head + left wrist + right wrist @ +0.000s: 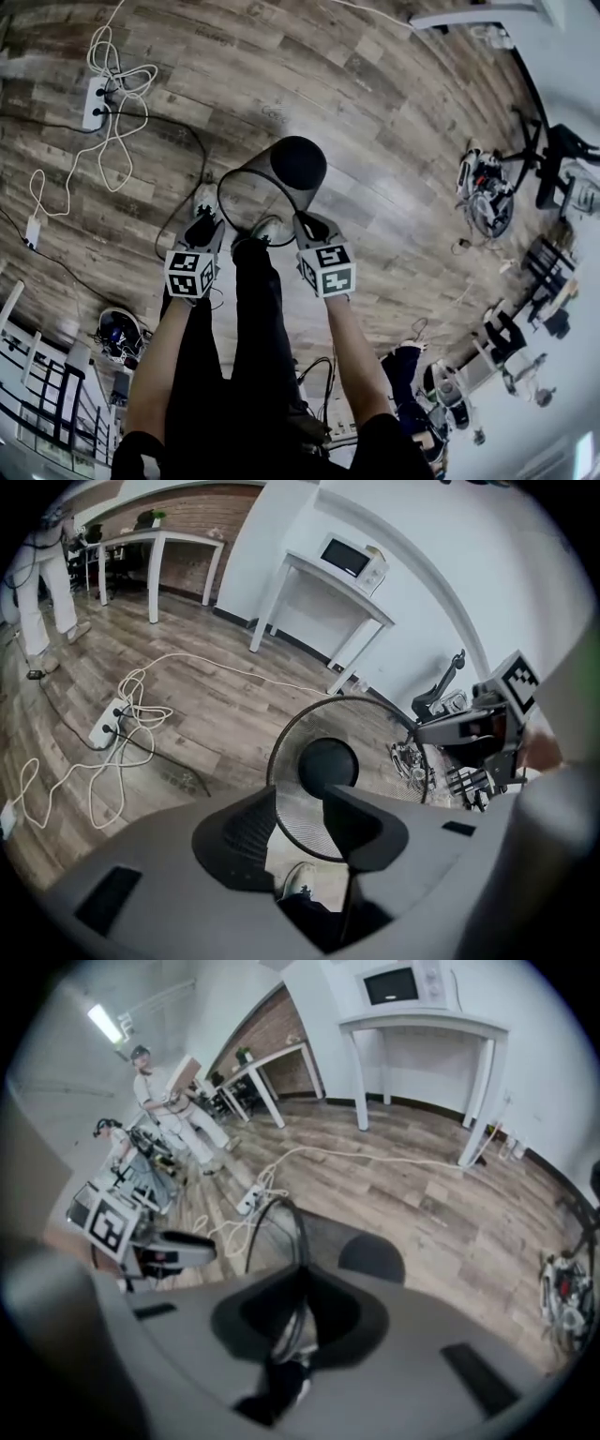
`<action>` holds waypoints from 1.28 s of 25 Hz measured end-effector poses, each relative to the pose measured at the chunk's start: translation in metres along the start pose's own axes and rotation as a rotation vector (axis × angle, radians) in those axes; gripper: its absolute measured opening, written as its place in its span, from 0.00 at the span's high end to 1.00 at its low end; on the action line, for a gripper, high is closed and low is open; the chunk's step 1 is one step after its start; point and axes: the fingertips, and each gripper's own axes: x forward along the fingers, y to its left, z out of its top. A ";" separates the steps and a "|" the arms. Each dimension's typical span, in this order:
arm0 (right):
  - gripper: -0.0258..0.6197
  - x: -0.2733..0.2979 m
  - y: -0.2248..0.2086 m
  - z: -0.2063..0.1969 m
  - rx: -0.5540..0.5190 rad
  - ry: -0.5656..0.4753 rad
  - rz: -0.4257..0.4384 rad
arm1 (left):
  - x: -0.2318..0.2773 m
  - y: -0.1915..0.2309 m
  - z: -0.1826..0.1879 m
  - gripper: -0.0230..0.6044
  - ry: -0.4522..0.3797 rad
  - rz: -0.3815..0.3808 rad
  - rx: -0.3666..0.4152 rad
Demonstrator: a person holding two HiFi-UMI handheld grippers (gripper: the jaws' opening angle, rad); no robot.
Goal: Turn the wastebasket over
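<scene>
1. The left tool (208, 228) is spread wide beside the near rim of the basket (267, 187) and pinches nothing. Mesh and a shoe (296, 879) show through its gap.
2. The right tool (303, 225) is pressed onto the basket's wire rim and grips it.
3. The basket tilts over the floor (375, 112), with its mouth toward the person and its dark bottom away.
4. Farther off, a power strip (96, 101) lies among white cables (122, 141).
</scene>
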 end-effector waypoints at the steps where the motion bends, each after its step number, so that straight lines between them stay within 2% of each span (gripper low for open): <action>1: 0.88 -0.007 0.003 0.005 -0.006 -0.008 0.005 | 0.003 0.004 0.000 0.66 0.006 0.002 -0.014; 4: 0.88 -0.029 0.015 0.018 -0.029 -0.033 0.027 | 0.011 0.011 0.001 0.66 0.022 -0.005 -0.051; 11: 0.88 -0.068 0.036 0.038 -0.082 -0.081 0.063 | 0.026 0.009 -0.011 0.66 0.077 -0.034 -0.041; 13: 0.88 -0.069 0.039 0.038 -0.084 -0.086 0.071 | 0.026 0.006 -0.014 0.75 0.081 -0.053 -0.048; 14: 0.88 -0.068 0.039 0.035 -0.082 -0.084 0.073 | 0.026 0.005 -0.016 0.83 0.085 -0.054 -0.048; 17: 0.88 -0.060 0.028 0.019 -0.060 -0.067 0.061 | 0.023 0.003 -0.022 0.83 0.103 -0.046 -0.039; 21: 0.88 -0.040 0.004 -0.008 0.016 -0.059 0.054 | 0.020 0.004 -0.024 0.86 0.104 -0.024 -0.033; 27: 0.89 0.002 -0.018 -0.052 0.121 -0.035 0.039 | 0.024 0.013 -0.040 0.88 0.156 0.021 -0.020; 32: 0.89 0.030 -0.029 -0.079 0.157 -0.027 0.017 | 0.034 0.018 -0.047 0.87 0.184 0.047 0.025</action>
